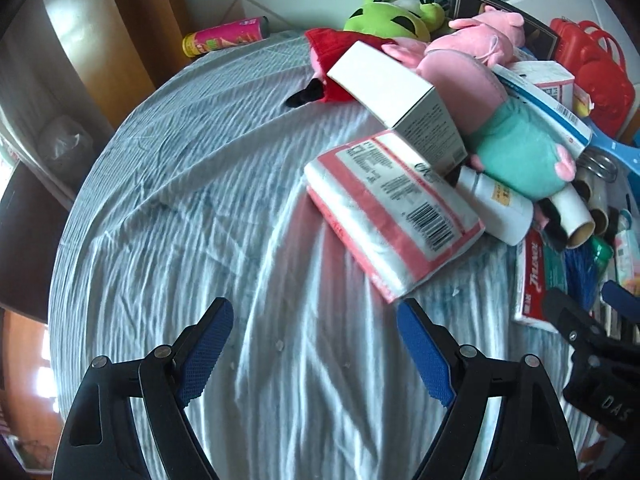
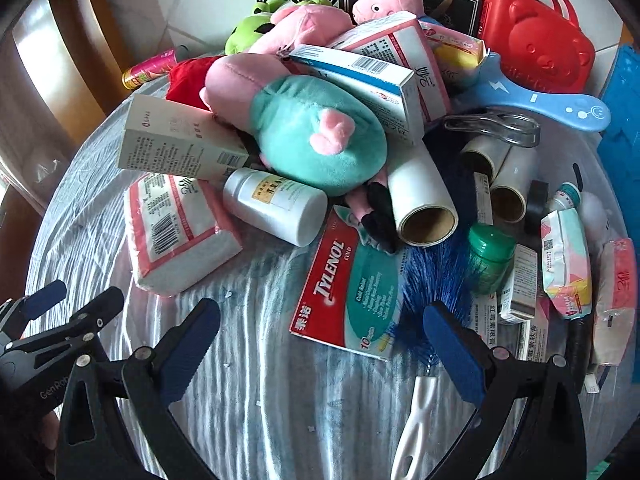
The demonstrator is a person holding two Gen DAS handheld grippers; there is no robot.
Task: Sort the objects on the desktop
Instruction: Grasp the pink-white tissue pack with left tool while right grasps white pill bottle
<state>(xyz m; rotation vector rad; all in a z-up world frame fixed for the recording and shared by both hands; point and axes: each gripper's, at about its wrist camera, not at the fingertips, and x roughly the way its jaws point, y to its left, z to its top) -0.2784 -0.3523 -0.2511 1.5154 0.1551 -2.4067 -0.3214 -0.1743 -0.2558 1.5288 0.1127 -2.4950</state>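
Pink plush pig (image 2: 304,136) hiding a box, blue panel (image 2: 624,120) cut off at edge

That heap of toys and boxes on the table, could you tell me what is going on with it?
A person holds two grippers above the cloth-covered table, sorting not yet begun. The left gripper is open over bare cloth near the tissue pack. The right gripper is open too, holding nothing, by the Tylenol box. The pig plush lies atop the pile.
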